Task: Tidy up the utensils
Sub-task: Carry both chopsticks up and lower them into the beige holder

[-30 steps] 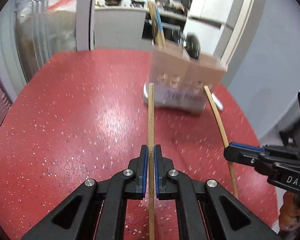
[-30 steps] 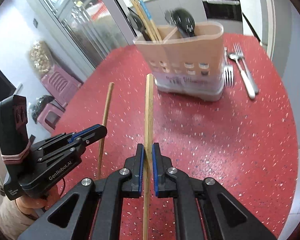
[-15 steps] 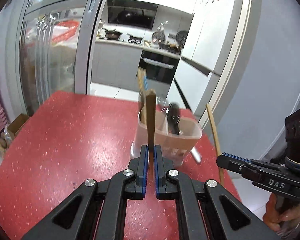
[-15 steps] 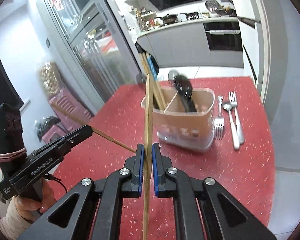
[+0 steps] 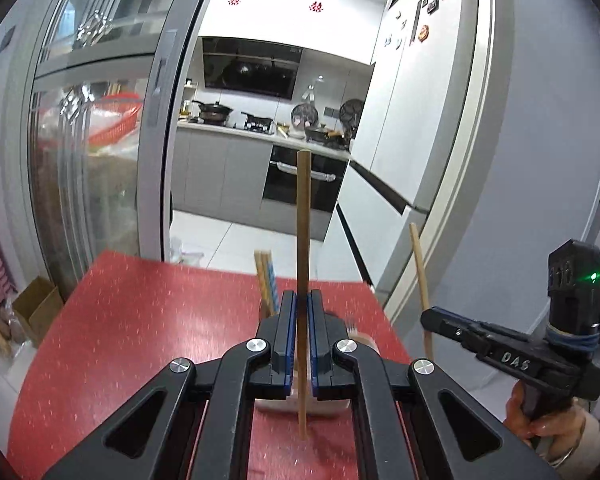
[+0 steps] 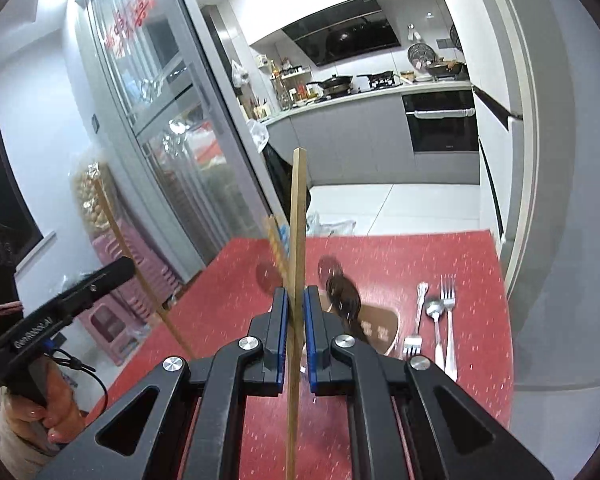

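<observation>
1. Wooden chopsticks were the business in hand: the left tool (image 5: 301, 312) was clamped on one chopstick (image 5: 303, 220), held nearly upright, its top end high against the kitchen doorway.
2. The right tool (image 6: 296, 308) was clamped likewise on a second chopstick (image 6: 297, 216), also standing near vertical between the blue pads.
3. Below and just ahead of both tools sat the utensil holder (image 6: 380, 326), a tan divided caddy on the red speckled table (image 6: 480, 272); its rim was largely hidden behind the tool bodies.
4. More chopsticks (image 5: 266, 280) already stood in one compartment, and a dark spoon (image 6: 342, 294), blurred, poked up from another.
5. To do this step well, I judged each stick should be brought over the compartment that held the other chopsticks, kept upright, and lowered tip first before the tool let go.
6. The two tools were near each other, so one stick going in at a time looked safer than both together.
7. A fork (image 6: 448, 312), a metal spoon (image 6: 436, 320) and another fork (image 6: 414, 332) lay flat on the table to the right of the holder, not yet sorted.
</observation>
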The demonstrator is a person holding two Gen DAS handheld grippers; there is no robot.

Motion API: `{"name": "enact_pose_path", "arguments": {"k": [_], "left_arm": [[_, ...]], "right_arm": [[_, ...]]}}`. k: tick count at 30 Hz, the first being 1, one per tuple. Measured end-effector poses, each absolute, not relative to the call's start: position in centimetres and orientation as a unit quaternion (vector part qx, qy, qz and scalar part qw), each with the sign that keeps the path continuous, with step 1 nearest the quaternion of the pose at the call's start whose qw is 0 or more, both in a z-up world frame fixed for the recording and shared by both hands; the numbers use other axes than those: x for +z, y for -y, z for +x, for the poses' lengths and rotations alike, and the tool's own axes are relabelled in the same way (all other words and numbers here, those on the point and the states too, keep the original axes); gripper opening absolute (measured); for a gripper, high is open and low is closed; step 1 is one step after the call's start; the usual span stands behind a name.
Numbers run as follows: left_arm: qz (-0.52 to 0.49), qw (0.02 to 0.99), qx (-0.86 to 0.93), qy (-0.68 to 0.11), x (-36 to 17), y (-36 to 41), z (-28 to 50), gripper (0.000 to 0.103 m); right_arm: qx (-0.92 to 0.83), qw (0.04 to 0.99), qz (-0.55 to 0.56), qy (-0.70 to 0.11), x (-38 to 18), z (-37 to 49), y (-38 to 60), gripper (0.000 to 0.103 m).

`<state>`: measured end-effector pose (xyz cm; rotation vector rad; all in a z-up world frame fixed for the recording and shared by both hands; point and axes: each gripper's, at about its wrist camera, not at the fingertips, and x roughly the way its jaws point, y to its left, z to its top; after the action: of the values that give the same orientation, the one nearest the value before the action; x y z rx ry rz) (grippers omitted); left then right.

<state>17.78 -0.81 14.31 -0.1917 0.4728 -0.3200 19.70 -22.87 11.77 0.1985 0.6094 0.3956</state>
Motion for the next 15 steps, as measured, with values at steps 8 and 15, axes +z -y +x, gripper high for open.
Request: {"name": "enact_pose_path", "arguments": {"k": [8, 15], "left_arm": [[-0.086, 0.960, -0.161, -0.212, 15.6, 3.0, 21.8, 0.030], [-0.089, 0.959, -0.152, -0.224, 13.4, 4.1, 25.6, 0.030]], "right_arm": [[0.184, 0.945, 0.072, -0.261, 12.5, 23.5, 22.6, 0.009], [0.170, 0.957, 0.045, -0.230, 11.7, 26.0, 22.1, 0.009]]}}
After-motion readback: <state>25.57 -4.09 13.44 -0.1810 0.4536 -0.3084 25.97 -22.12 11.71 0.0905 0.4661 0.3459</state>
